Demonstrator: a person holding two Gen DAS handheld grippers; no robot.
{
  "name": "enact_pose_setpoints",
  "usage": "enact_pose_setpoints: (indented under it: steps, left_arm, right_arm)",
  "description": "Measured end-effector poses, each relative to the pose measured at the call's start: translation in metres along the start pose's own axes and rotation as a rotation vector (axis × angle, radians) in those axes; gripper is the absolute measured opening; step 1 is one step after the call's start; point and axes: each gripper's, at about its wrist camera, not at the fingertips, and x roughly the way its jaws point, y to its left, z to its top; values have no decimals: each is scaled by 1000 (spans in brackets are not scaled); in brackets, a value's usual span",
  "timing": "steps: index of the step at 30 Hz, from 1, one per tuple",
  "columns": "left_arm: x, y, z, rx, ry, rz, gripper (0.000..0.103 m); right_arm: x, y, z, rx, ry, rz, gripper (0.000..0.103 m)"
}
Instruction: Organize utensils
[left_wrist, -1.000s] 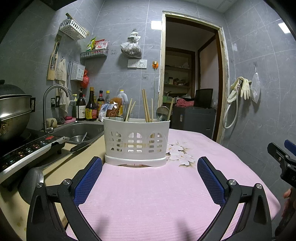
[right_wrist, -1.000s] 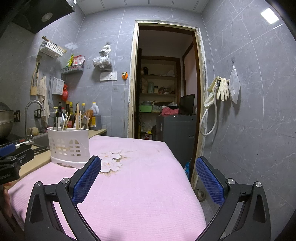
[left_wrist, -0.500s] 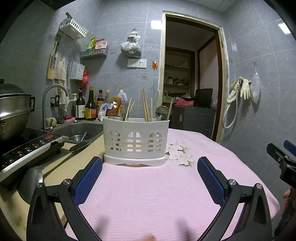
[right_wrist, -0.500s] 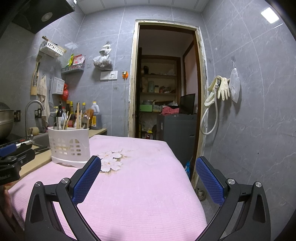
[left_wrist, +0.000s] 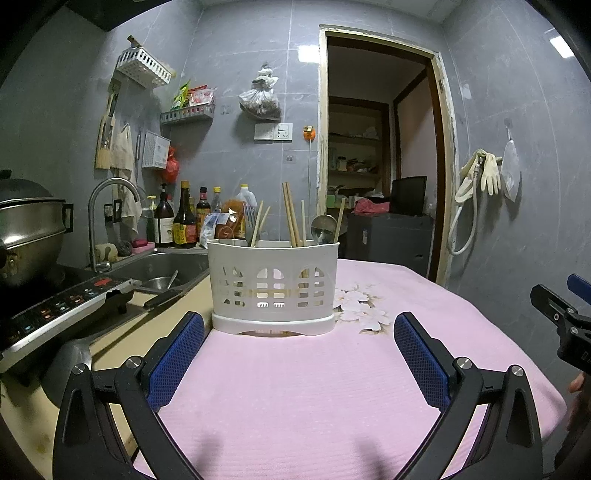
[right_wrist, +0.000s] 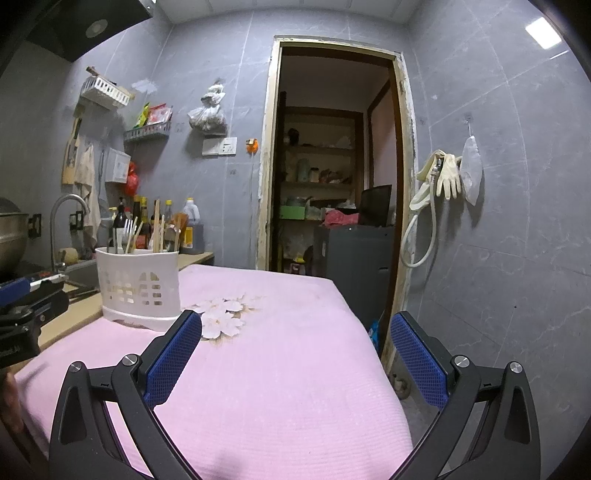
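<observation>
One white utensil holder (left_wrist: 272, 286) is seen on the pink tabletop (left_wrist: 332, 387); one spoon (left_wrist: 323, 229), one fork (left_wrist: 250, 221) noted; left tool (left_wrist: 295, 354) and right tool (right_wrist: 293, 354) are held wide open, empty.

I am in a small home kitchen. Grey tiled walls surround me; to my left a steel sink (left_wrist: 162, 266) with a curved faucet (left_wrist: 107, 206) sits beside an induction cooktop (left_wrist: 62, 306) and a large metal pot (left_wrist: 29, 229). Sauce and oil bottles (left_wrist: 181, 221) line the counter's back edge, wire racks (left_wrist: 188, 112) hold packets on the wall, and rubber gloves (left_wrist: 484, 173) hang from a hook. An open doorway (left_wrist: 380, 155) shows pantry shelves.
</observation>
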Motion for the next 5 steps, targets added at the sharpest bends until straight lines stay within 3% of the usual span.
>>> enact_pose_setpoints:
  steps: [5]
  left_arm:
    - [2,2,-1,2,1,0,101]
  right_arm:
    - [3,2,-2,-2,5,2,103]
